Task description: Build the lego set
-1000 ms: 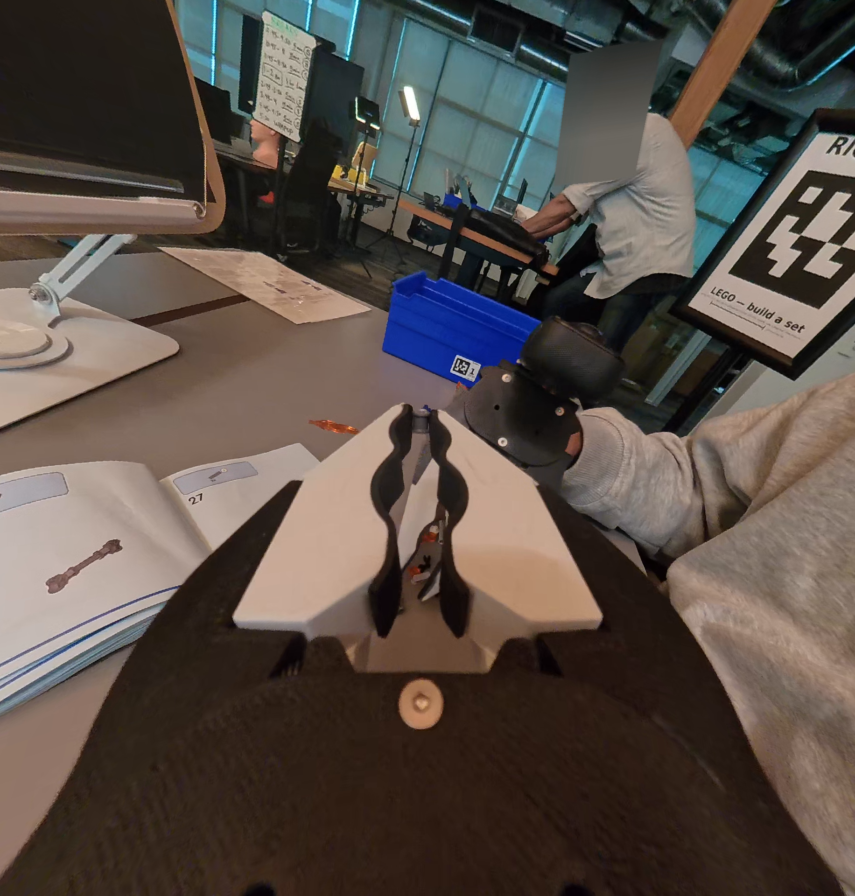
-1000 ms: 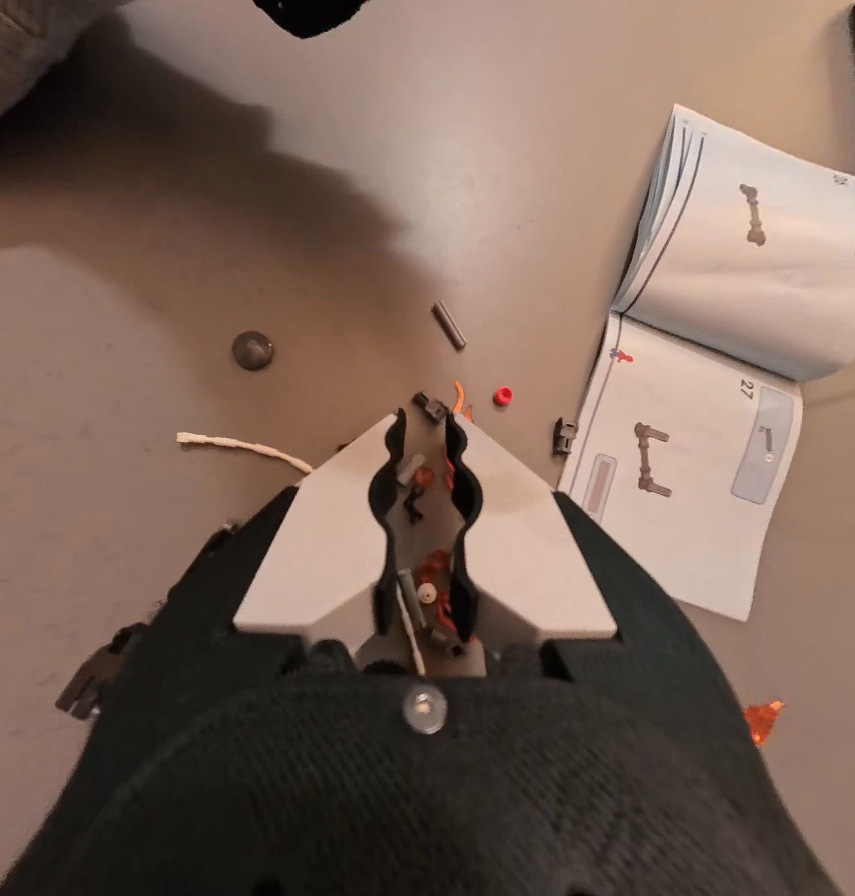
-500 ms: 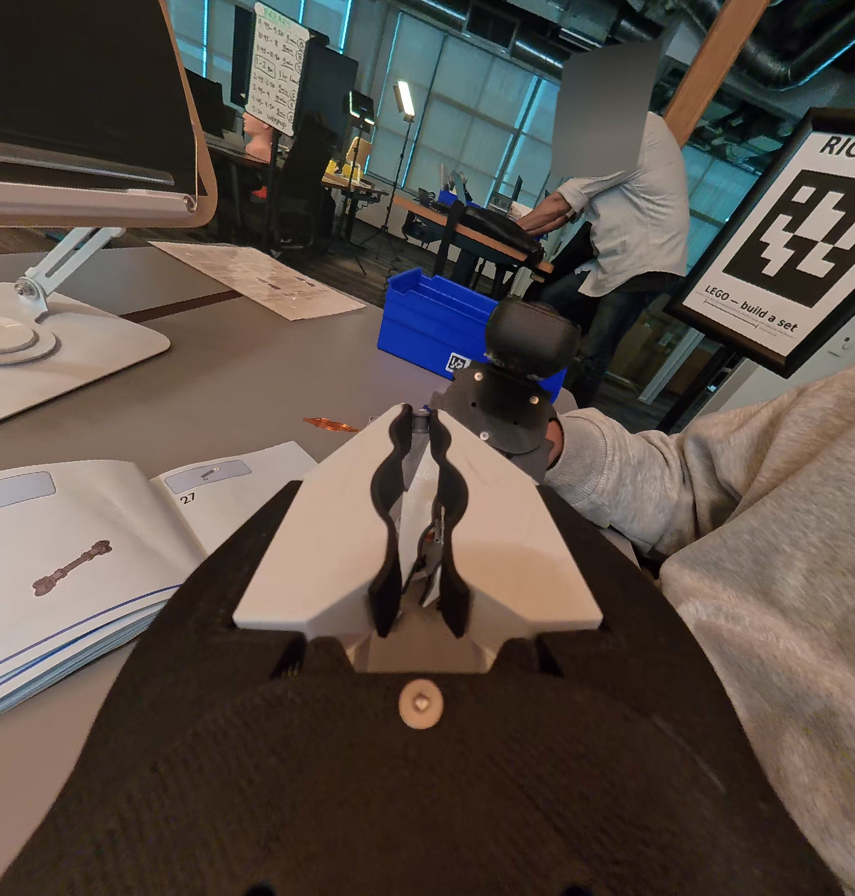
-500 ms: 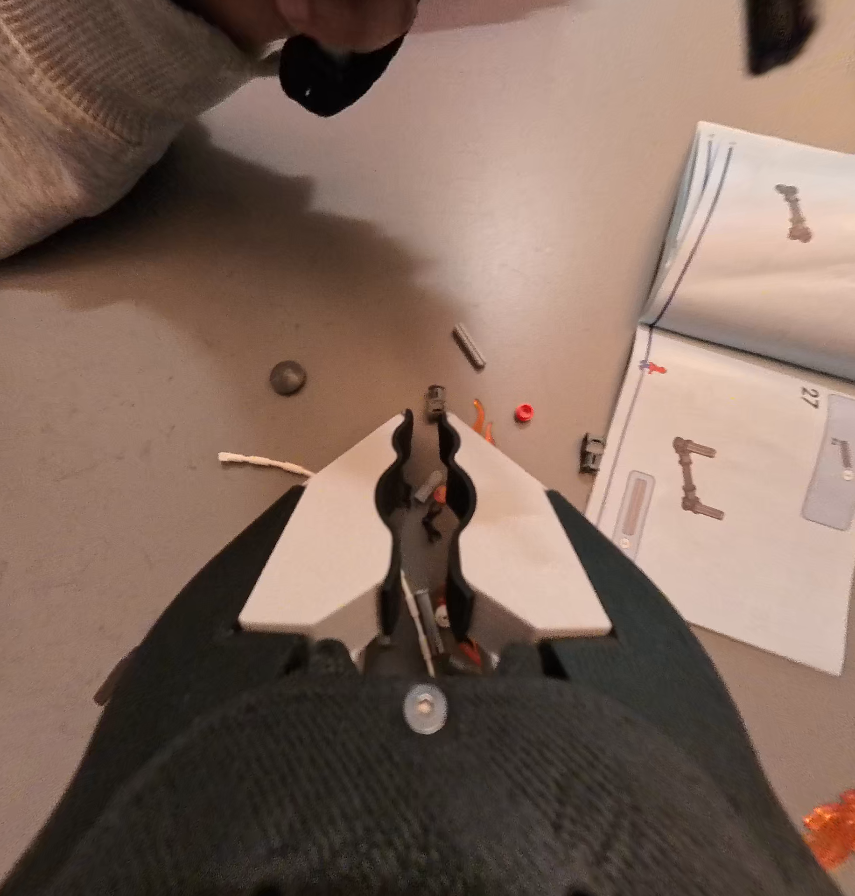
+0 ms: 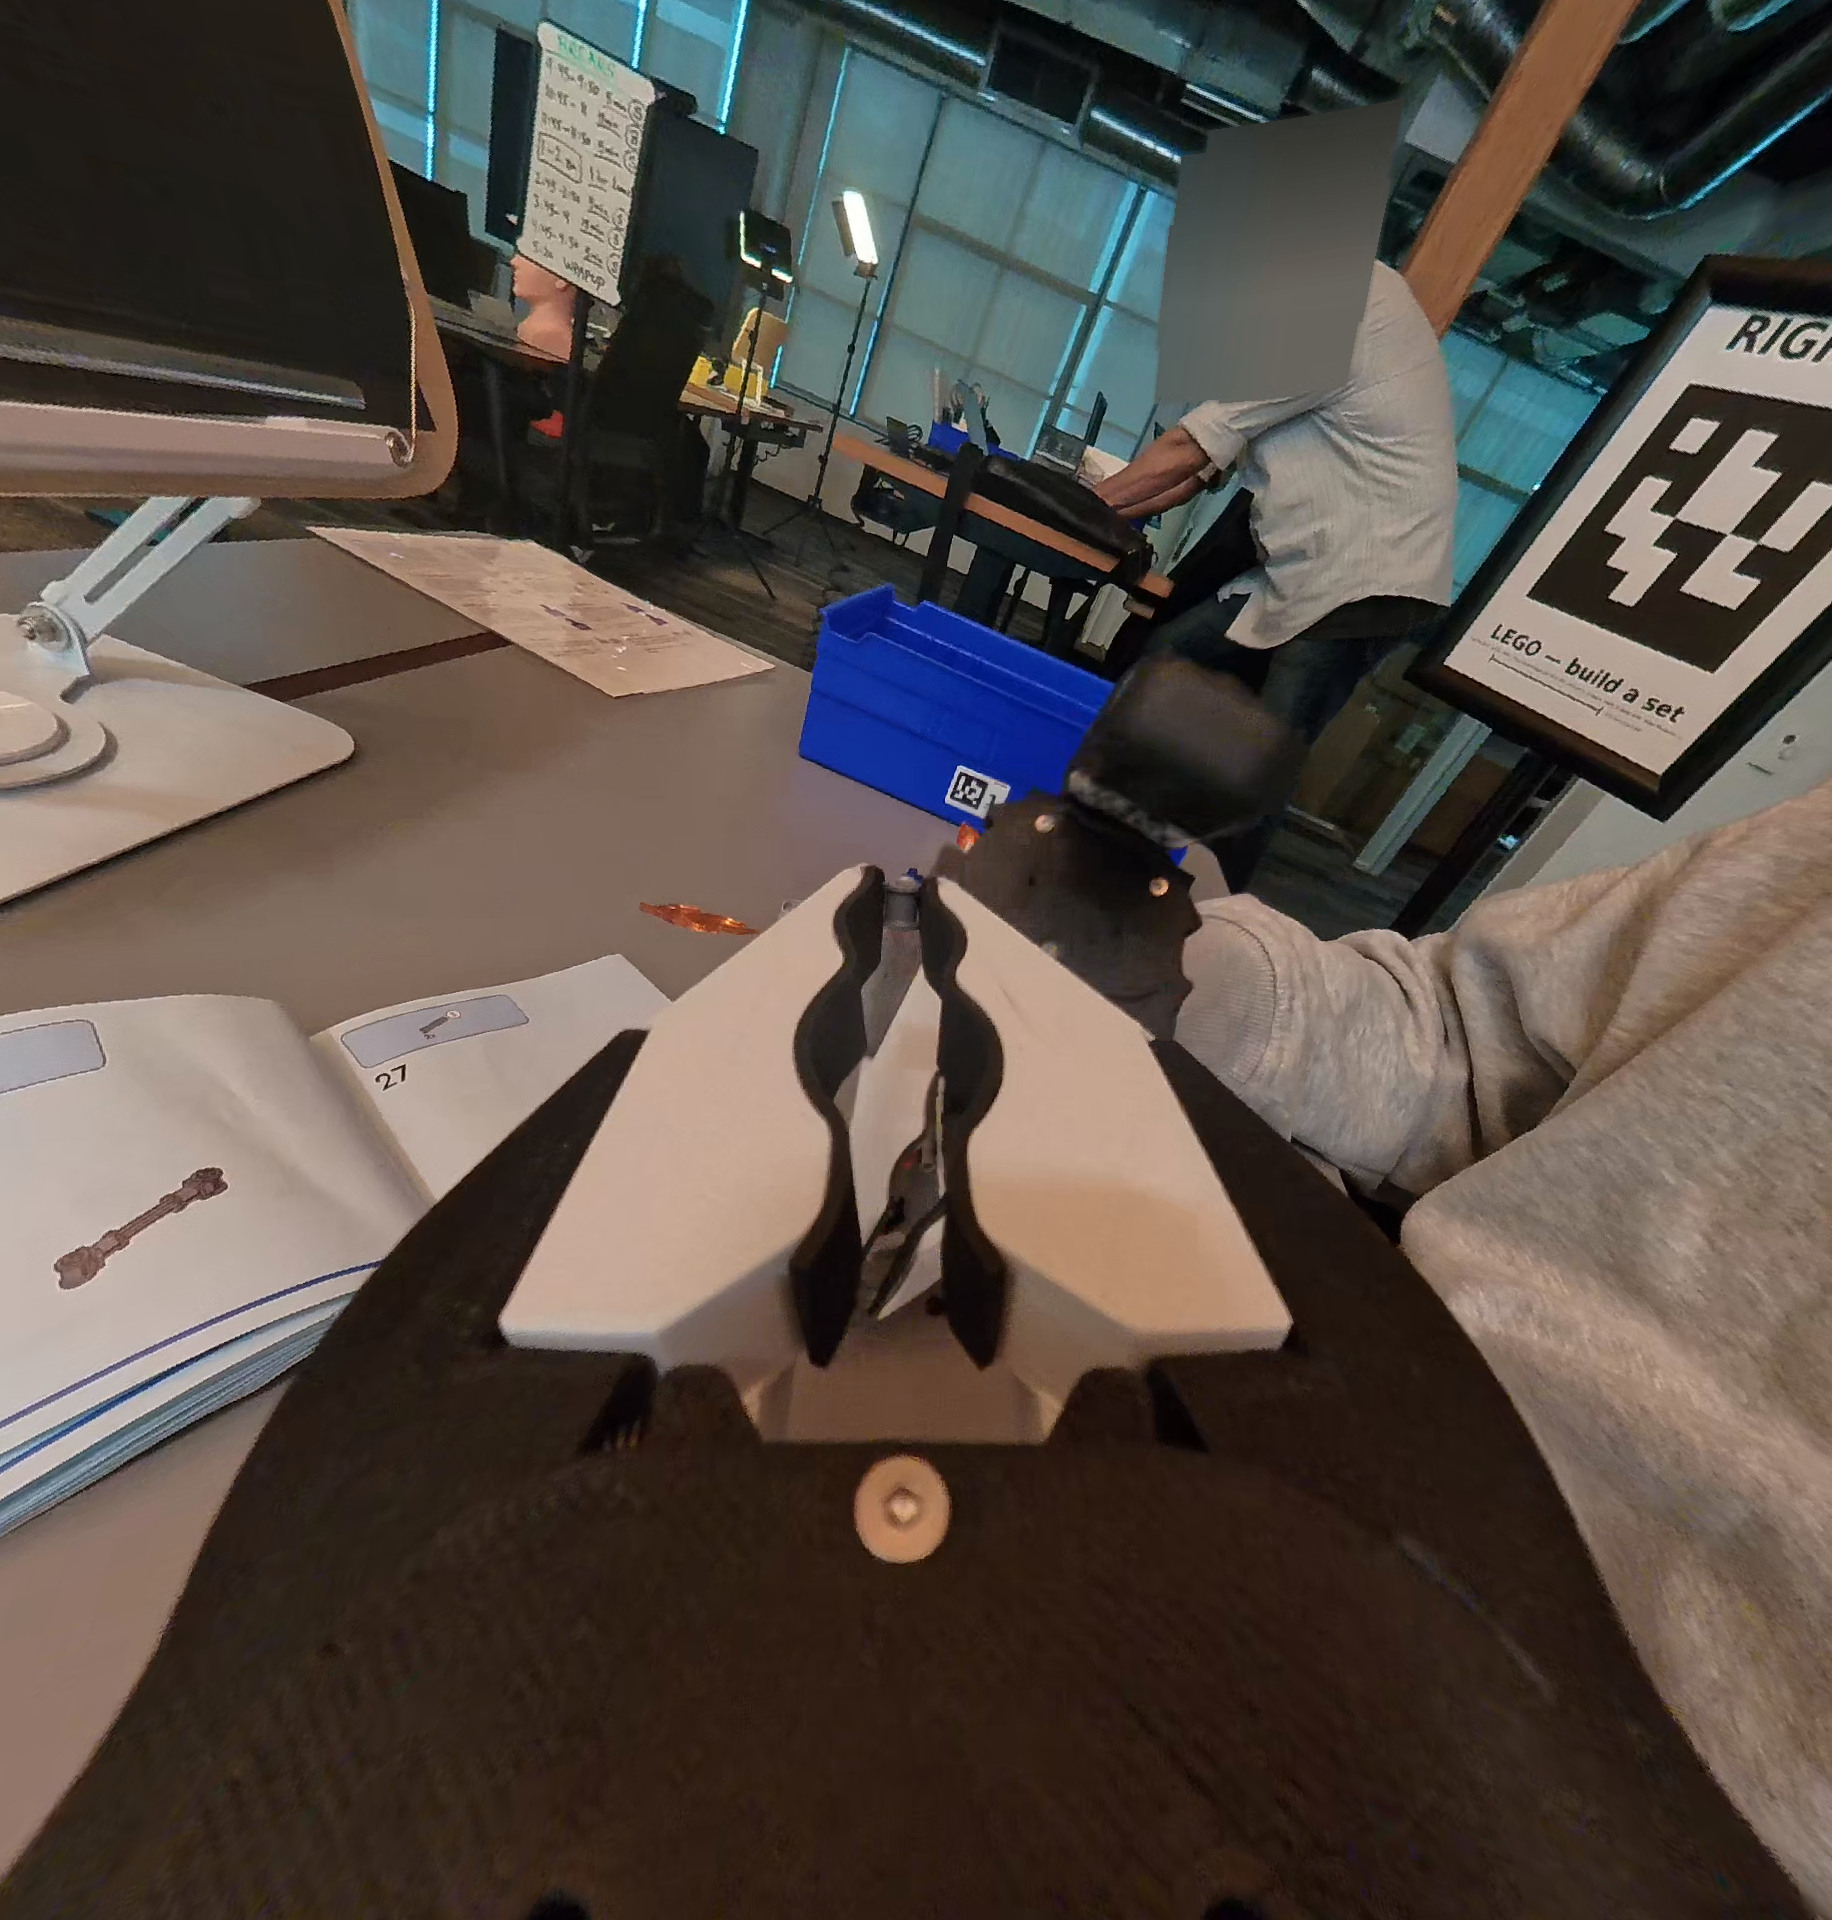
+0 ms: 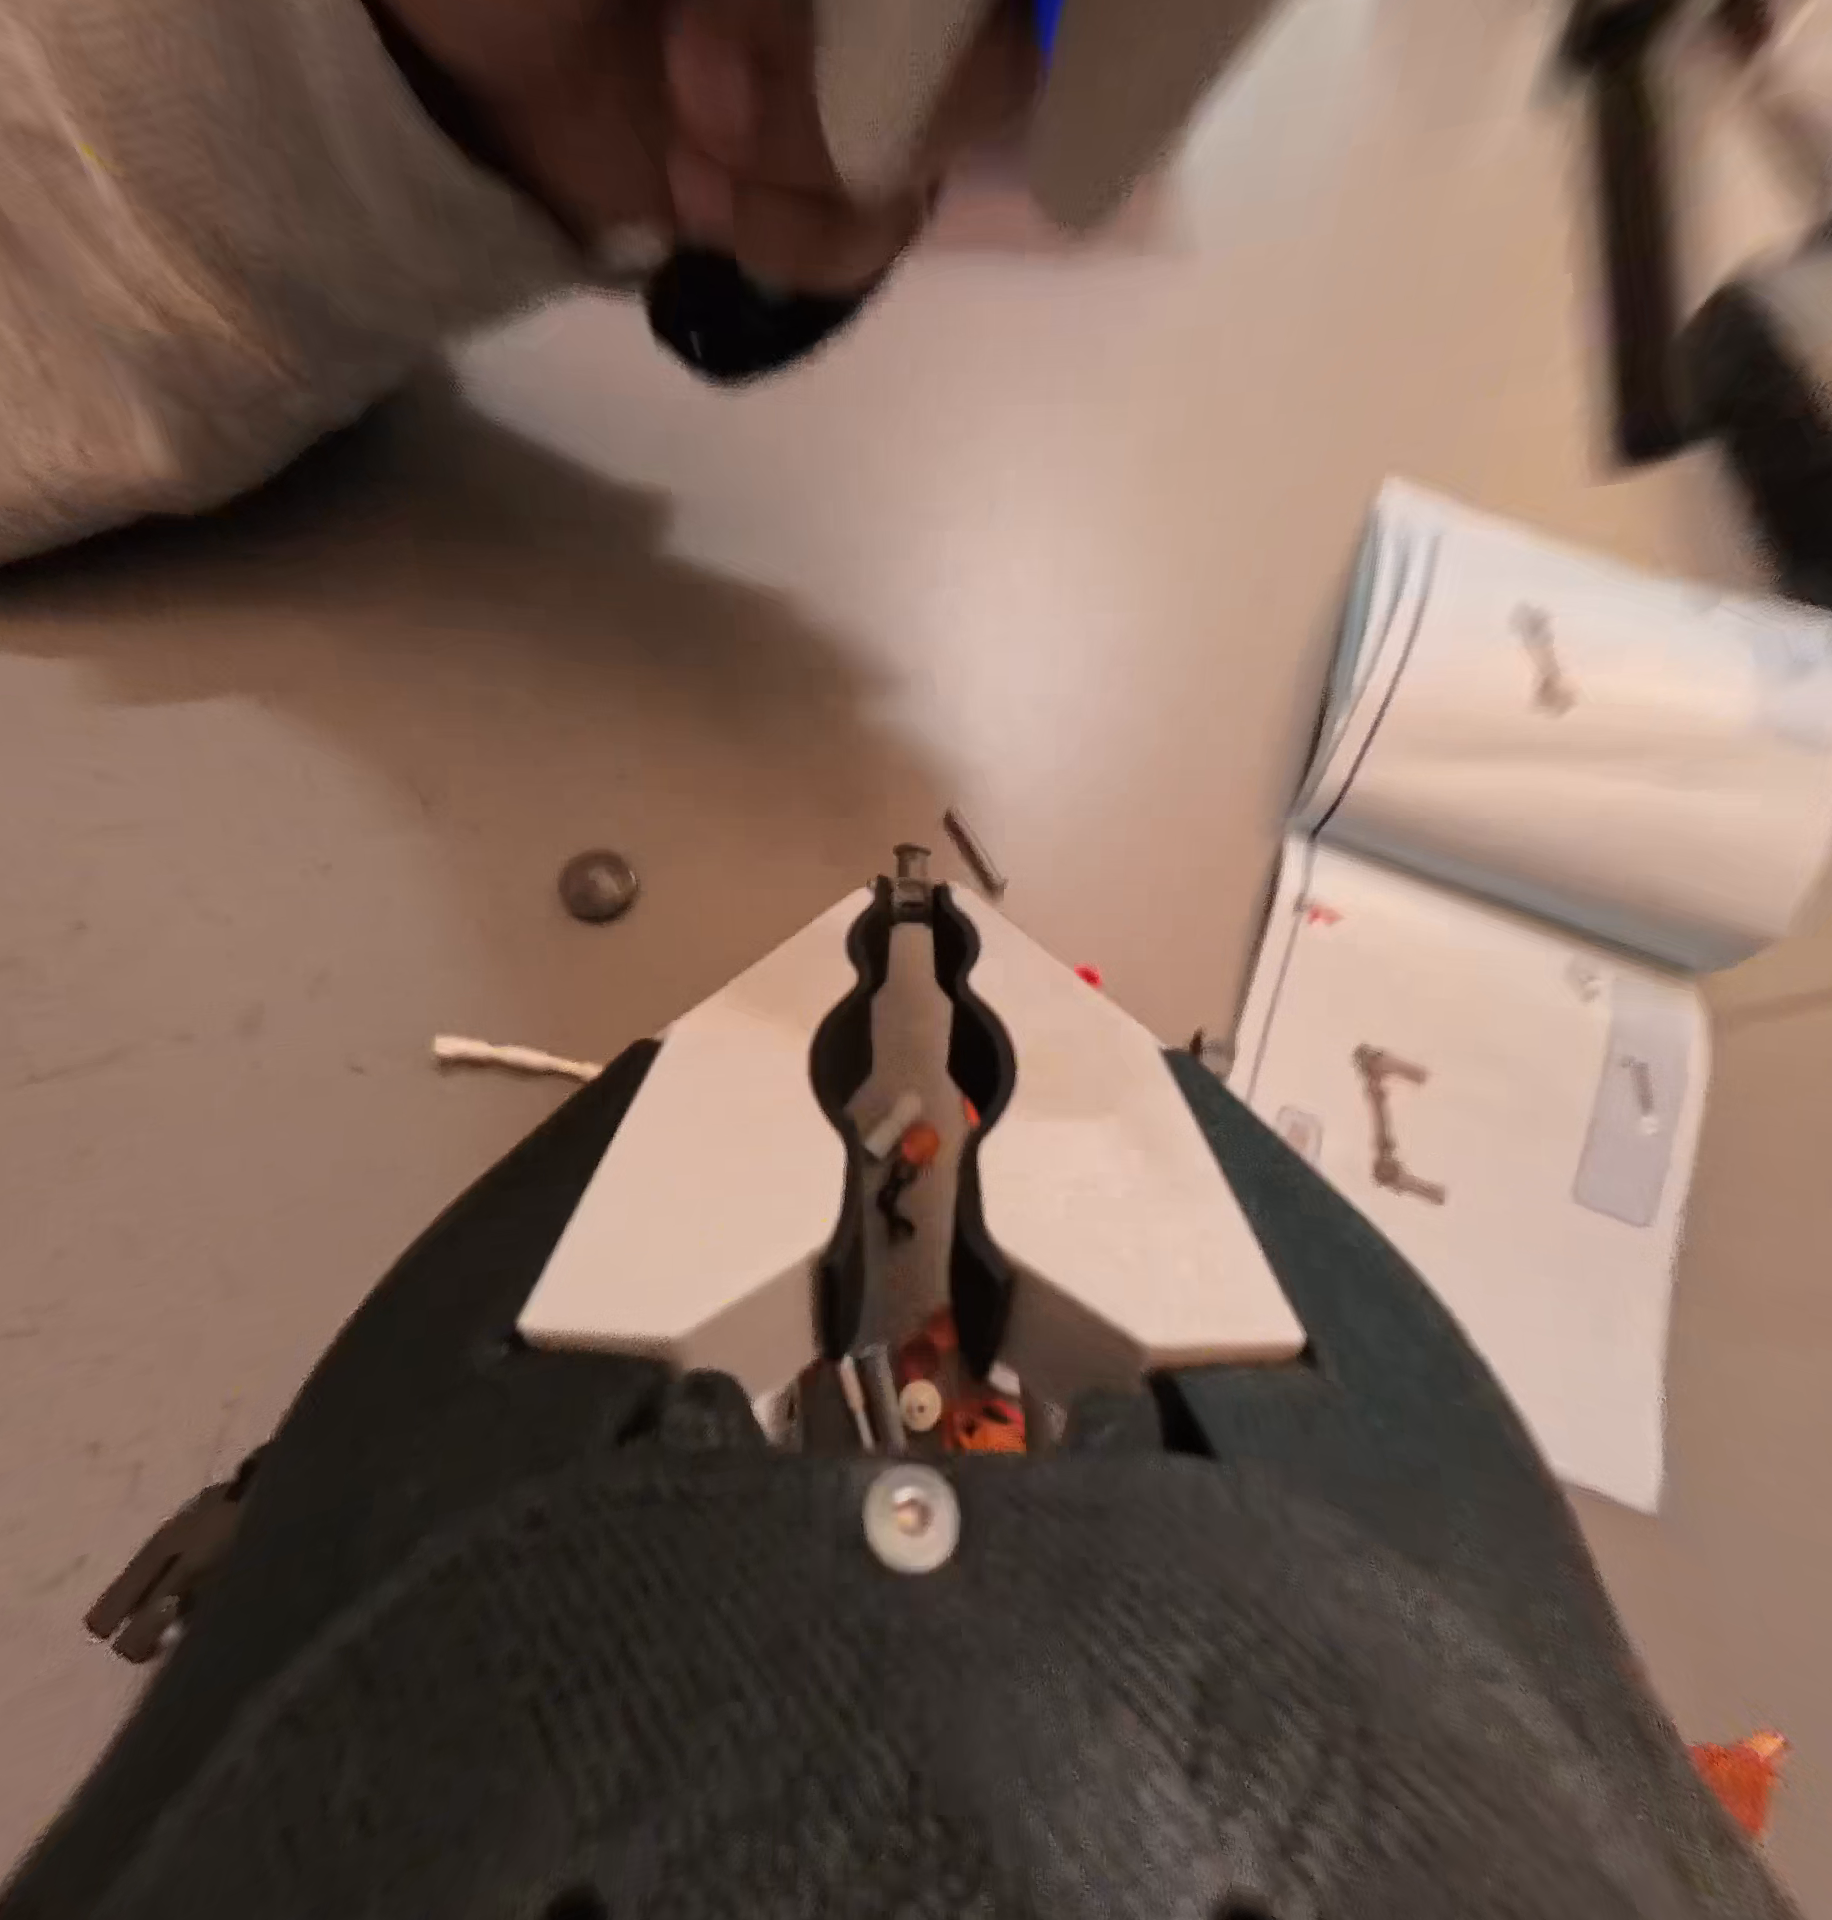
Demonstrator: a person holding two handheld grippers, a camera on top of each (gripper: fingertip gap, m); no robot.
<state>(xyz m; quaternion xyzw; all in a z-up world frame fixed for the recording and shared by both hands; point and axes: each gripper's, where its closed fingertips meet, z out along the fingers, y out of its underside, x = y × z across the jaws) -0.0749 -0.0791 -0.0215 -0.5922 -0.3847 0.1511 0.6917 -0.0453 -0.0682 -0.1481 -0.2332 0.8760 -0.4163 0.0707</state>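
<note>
**brickfan:** Since a second ago the right gripper (image 6: 910,902) has gone from gaping over the loose bits to pinched on a small grey connector piece (image 6: 909,869), which now pokes out past its tips. Anyone else see that?

**umi_guy:** Yep, clamped right at the tips (the picture is pretty blurry though). Left gripper (image 5: 899,902) hasn't budged much, its jaws are squeezed on a grey rod piece (image 5: 896,951) that runs up between the fingers.

**brickfan:** And the rest of the lego?

**umi_guy:** On the table (image 6: 216,935). A round grey stud (image 6: 598,885) ahead-left of the right gripper, a grey axle (image 6: 972,850) just ahead-right of its tips, a white string (image 6: 507,1058) off to its left. The open instruction booklet (image 6: 1494,1091) lies to its right.

**brickfan:** From the left wrist, a blue bin (image 5: 943,696) sits beyond the tips, near the other gripper.
</note>
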